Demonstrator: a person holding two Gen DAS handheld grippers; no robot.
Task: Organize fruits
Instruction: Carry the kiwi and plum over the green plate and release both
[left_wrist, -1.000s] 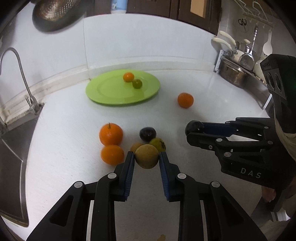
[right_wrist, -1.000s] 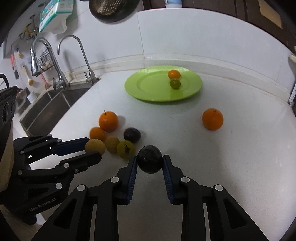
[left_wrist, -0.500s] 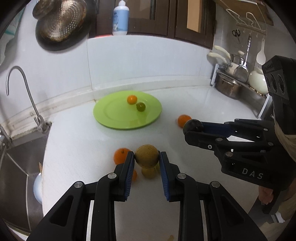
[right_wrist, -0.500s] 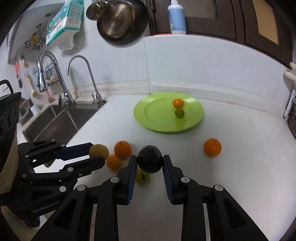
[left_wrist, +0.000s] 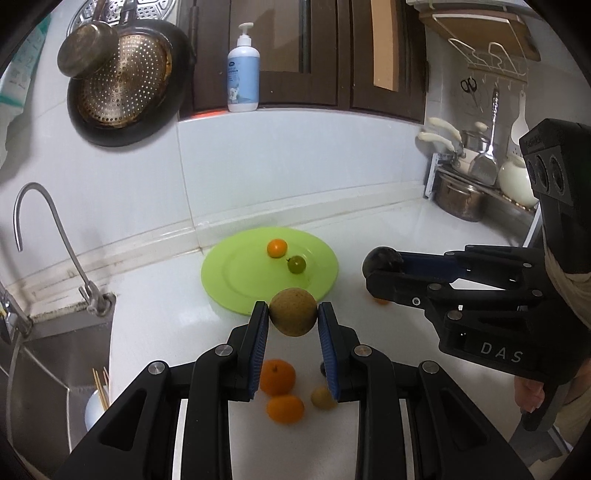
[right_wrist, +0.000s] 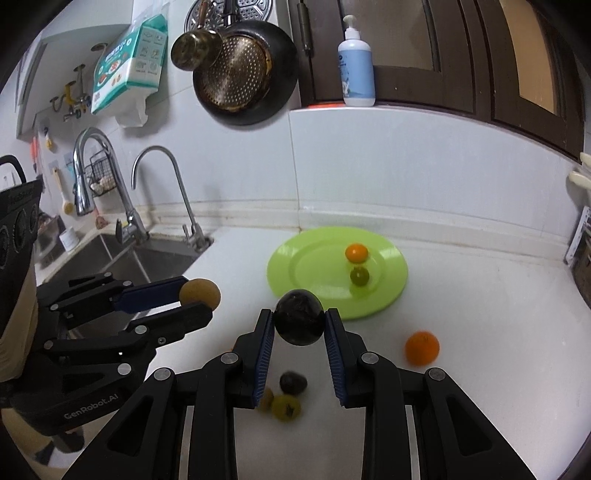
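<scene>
You hold a tan round fruit (left_wrist: 293, 312) and a dark round fruit (right_wrist: 299, 322) aloft. The lime-green plate (left_wrist: 236, 273) carries a small orange (left_wrist: 277, 247) beside a green fruit (left_wrist: 296, 264). More oranges (left_wrist: 277, 377) lie on the desk (left_wrist: 159, 325).

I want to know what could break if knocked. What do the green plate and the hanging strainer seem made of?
Green plate: probably glossy plastic or glazed ceramic; its surface mirrors the fruit, and the look can't settle which. Hanging strainer: metal, brass-toned, perforated, with a dull sheen.
</scene>
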